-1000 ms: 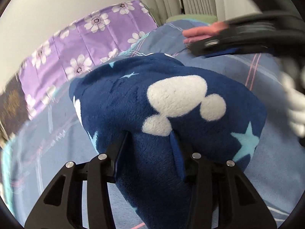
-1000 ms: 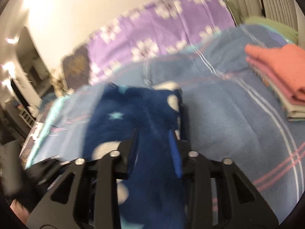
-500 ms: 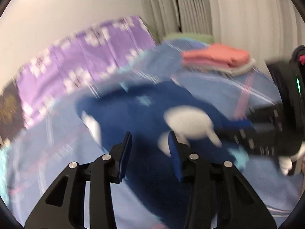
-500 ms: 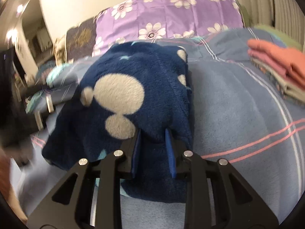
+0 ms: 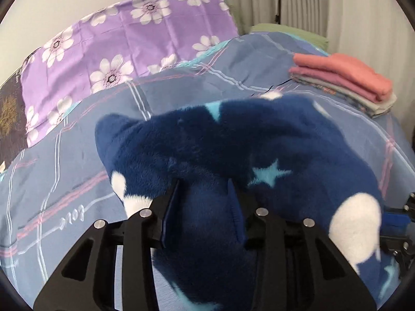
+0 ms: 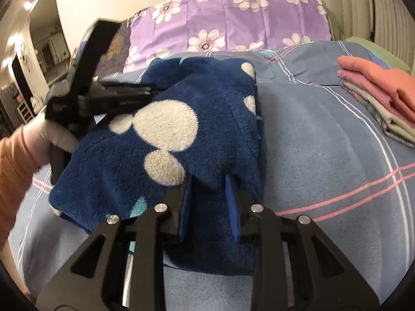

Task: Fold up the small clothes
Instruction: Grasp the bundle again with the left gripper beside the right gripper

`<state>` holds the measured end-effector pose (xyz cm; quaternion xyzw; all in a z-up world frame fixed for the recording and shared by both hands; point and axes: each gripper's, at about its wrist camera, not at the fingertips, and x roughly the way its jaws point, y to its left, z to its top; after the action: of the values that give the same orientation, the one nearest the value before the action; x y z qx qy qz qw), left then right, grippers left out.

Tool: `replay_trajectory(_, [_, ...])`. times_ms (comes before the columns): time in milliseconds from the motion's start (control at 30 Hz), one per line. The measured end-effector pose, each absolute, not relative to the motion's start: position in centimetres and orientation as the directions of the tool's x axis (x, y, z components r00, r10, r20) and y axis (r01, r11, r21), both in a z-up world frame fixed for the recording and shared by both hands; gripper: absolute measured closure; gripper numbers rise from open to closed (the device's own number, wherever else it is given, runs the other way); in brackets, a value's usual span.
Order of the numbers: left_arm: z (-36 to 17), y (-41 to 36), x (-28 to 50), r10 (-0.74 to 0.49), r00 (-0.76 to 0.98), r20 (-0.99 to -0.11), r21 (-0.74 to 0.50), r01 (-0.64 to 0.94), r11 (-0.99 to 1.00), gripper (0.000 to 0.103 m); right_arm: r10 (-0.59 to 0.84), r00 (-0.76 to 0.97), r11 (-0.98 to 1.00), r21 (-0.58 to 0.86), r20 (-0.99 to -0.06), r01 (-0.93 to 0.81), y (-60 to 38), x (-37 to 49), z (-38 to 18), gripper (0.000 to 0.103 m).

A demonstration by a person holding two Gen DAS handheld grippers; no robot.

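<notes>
1. A dark navy fleece garment (image 6: 181,134), fluffy, printed with large cream blobs and pale blue stars, lies bunched on a blue-grey bedspread (image 6: 324,155) crossed by pink and white lines.
2. The right gripper (image 6: 208,204) reaches down onto the near edge of the garment; its two blue-padded black fingers (image 6: 230,202) stand narrow and pinch a fold of the fleece between them.
3. The left gripper (image 5: 201,207) likewise clamps a thick bunch of the same fleece between its blue pads. Its jaws have just been closing a little, with the cloth between them.
4. In the right wrist view the left gripper comes in from the left side, over the garment's far left corner, held by a hand in a pale glove (image 6: 55,132) with an orange sleeve (image 6: 13,171) behind it.
5. In the left wrist view the garment humps up in front of the camera, and a small part of the right gripper shows at the right edge.
6. A stack of folded clothes (image 5: 345,83), salmon pink on top with grey layers beneath, sits on the bedspread to the right, well apart from the navy garment.
7. A purple pillow with white flowers (image 5: 124,44) lies at the head of the bed, against a pale wall.
</notes>
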<state>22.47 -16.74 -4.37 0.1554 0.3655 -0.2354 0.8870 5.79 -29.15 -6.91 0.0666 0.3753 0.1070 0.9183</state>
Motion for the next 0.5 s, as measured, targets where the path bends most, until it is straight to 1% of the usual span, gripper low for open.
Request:
replay_trajectory(33, [-3.6,-16.3,22.5,-0.332,0.615,-0.715,0.075,0.54,0.838,0.065,0.256,0.697,0.965,0.221,-0.67,-0.142,-29.4,5.9,-5.8,0.076])
replay_trajectory(100, [-1.5,-15.0,23.0,-0.381,0.632,-0.675,0.026,0.536,0.844,0.065,0.275,0.743,0.959,0.225,-0.61,-0.171,-29.4,5.9,-3.0,0.076])
replay_trajectory(167, [0.2,-14.3,24.3,-0.384,0.663,-0.642,0.018,0.514,0.858,0.065,0.286,0.76,0.957,0.218,-0.584,-0.192,-28.9,6.9,-1.5,0.075])
replay_trajectory(233, [0.4,-14.4,26.2,-0.358,0.673,-0.647,0.037,0.497,0.867,0.064,0.31,0.762,0.949,0.234,-0.569,-0.212,-28.2,8.7,-0.9,0.075])
replay_trajectory(300, [-1.2,-14.7,28.5,-0.3,0.662,-0.687,0.08,0.478,0.874,0.063,0.326,0.724,0.944,0.249,-0.608,-0.215,-27.6,10.9,-2.1,0.074])
replay_trajectory(333, [-3.3,-14.9,30.0,-0.238,0.641,-0.729,0.121,0.464,0.877,0.059,0.304,0.689,0.952,0.234,-0.658,-0.197,-27.1,12.4,-4.3,0.074])
replay_trajectory(367, [-5.4,-15.1,31.0,-0.204,0.617,-0.76,0.149,0.471,0.869,0.059,0.292,0.696,0.956,0.216,-0.655,-0.198,-26.8,12.8,-5.6,0.074])
replay_trajectory(400, [-7.0,-15.2,31.3,-0.214,0.622,-0.753,0.148,0.477,0.866,0.058,0.273,0.715,0.962,0.189,-0.643,-0.198,-26.6,13.0,-6.6,0.074])
replay_trajectory(433, [-7.1,-15.0,31.6,-0.239,0.624,-0.744,0.106,0.463,0.88,0.058,0.259,0.727,0.966,0.173,-0.636,-0.192,-26.6,13.0,-7.1,0.074])
replay_trajectory(467, [-7.1,-15.2,32.1,-0.24,0.62,-0.747,0.083,0.445,0.892,0.058,0.267,0.728,0.963,0.201,-0.632,-0.179,-27.0,12.9,-7.0,0.074])
replay_trajectory(500, [-7.0,-15.8,32.0,-0.22,0.628,-0.747,0.122,0.454,0.882,0.058,0.275,0.724,0.96,0.222,-0.633,-0.171,-27.2,13.1,-6.9,0.074])
